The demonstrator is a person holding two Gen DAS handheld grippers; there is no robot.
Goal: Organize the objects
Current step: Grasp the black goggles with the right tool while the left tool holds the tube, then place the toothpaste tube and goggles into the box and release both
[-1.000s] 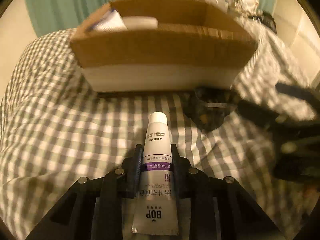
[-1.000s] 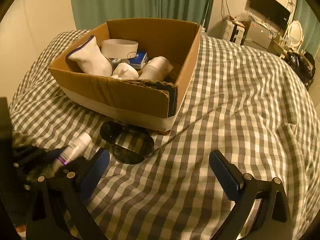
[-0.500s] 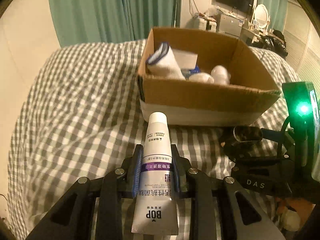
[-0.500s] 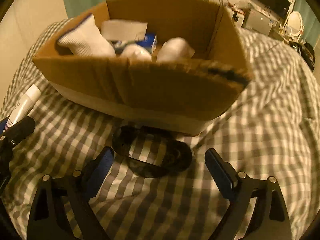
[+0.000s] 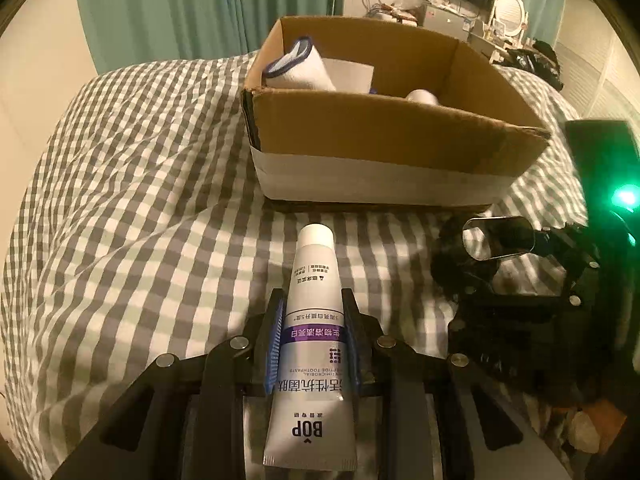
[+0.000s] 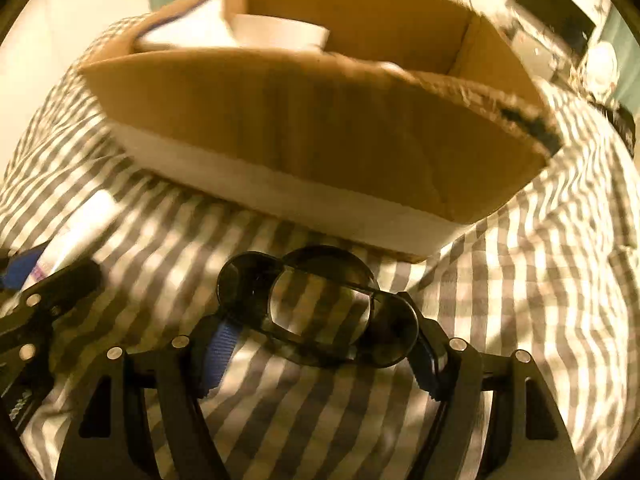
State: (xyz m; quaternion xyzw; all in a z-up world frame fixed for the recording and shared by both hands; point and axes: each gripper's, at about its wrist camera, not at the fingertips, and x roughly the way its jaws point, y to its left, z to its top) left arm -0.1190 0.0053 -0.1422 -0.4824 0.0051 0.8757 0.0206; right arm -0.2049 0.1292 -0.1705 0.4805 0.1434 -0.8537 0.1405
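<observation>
My left gripper (image 5: 313, 340) is shut on a white BOP toothpaste tube (image 5: 314, 320), cap pointing toward the cardboard box (image 5: 384, 140) on the checked bedcover. The box holds a white sock (image 5: 298, 68), a white band and other white items. Folded dark sunglasses (image 6: 320, 304) lie on the cover in front of the box. My right gripper (image 6: 320, 354) is open, its fingers on either side of the sunglasses, close to them. The sunglasses (image 5: 500, 236) and the right gripper also show at the right of the left wrist view. The tube (image 6: 80, 232) shows at the left of the right wrist view.
The checked bedcover (image 5: 140, 200) is soft and rumpled. Green curtains (image 5: 200, 8) hang behind. A TV and cluttered shelves (image 5: 460, 0) stand at the far right. The box's near right corner (image 6: 528, 120) is torn.
My right gripper has moved forward and down so its fingers now flank the sunglasses. My left gripper has risen and drawn back from the box, still holding the tube.
</observation>
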